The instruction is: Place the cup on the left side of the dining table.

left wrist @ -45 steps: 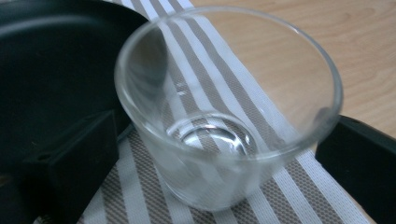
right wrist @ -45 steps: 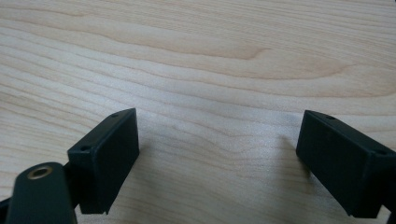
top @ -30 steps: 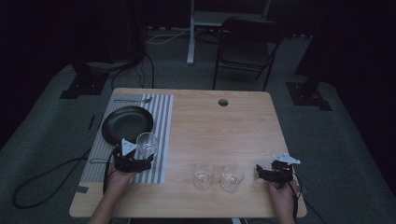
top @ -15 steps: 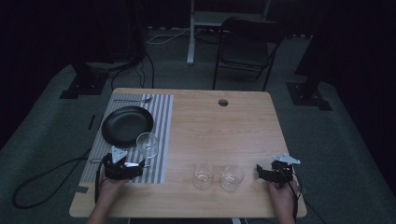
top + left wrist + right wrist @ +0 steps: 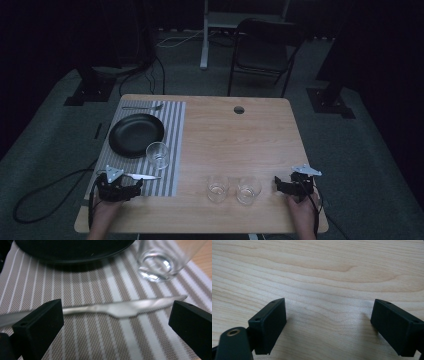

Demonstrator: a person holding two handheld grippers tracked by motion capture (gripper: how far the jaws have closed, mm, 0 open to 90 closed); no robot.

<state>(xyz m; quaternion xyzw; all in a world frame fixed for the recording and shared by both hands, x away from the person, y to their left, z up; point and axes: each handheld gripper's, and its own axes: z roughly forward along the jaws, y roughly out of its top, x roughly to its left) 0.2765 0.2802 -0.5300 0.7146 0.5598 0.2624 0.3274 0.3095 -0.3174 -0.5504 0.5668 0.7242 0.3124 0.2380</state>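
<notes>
I see a dim room with grey carpet [image 5: 365,150] around the wooden table [image 5: 240,145]. Beyond the tabletop's far edge stand a dark folding chair [image 5: 265,50] and a white post [image 5: 205,35]. Cables [image 5: 170,42] trail across the floor.

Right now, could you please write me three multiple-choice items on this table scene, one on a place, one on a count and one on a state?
1. Where does the knife lie?
A. on the striped mat
B. on the black plate
C. on the bare wood

2. How many glasses stand on the table?
A. one
B. two
C. three

3. How is the left tool?
A. shut on the knife
B. open
C. shut on a glass

Key: 1 A, stripes show under the whole blade; 2 C, one glass on the mat, two on the wood; 3 B, its jaws stand wide apart before the knife.
</notes>
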